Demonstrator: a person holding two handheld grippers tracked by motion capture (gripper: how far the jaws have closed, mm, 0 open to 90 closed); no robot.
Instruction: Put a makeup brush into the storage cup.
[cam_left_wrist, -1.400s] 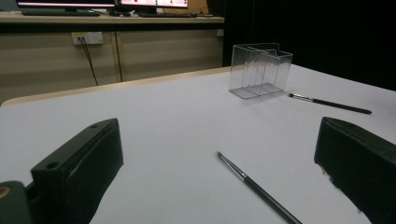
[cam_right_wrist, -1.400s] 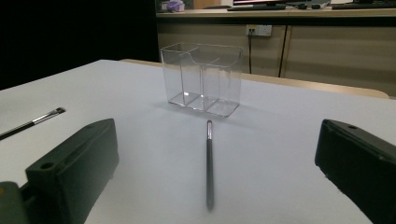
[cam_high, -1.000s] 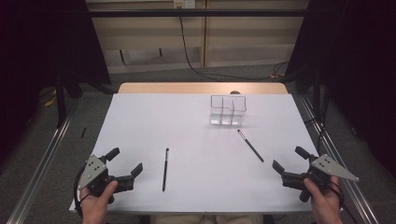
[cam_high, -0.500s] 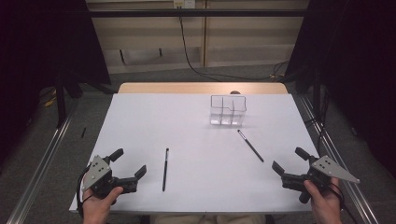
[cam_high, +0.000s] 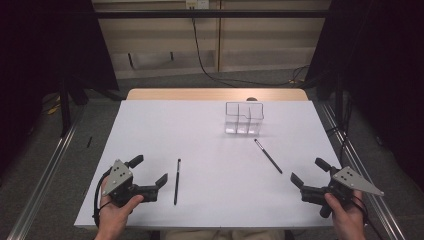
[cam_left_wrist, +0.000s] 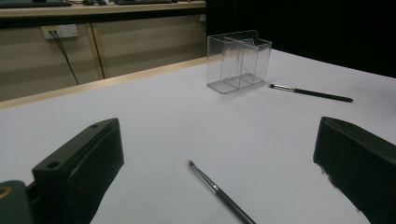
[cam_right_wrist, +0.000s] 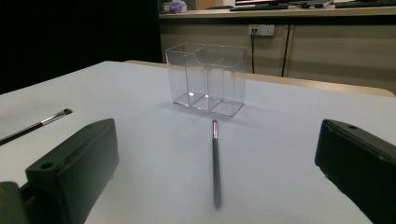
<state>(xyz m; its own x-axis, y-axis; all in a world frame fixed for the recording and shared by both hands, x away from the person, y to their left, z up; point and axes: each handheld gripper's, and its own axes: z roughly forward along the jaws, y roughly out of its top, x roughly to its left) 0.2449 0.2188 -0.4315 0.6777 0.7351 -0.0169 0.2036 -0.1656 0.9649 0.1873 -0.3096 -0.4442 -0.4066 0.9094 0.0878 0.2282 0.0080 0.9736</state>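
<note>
Since a second ago the left gripper (cam_high: 148, 171) has slid in toward the near brush (cam_high: 176, 181) in the high view, jaws spread wide and just beside it, while the right gripper (cam_high: 310, 171) sits put, also wide open, near the far brush (cam_high: 268, 156). Left gripper view: the near brush (cam_left_wrist: 222, 194) lies flat on the white table (cam_left_wrist: 154, 112) between the open jaws, with the clear plastic holder (cam_left_wrist: 238, 60) well beyond. Right gripper view: the far brush (cam_right_wrist: 215, 161) lies between its spread jaws, pointing at the holder (cam_right_wrist: 207, 78).
</note>
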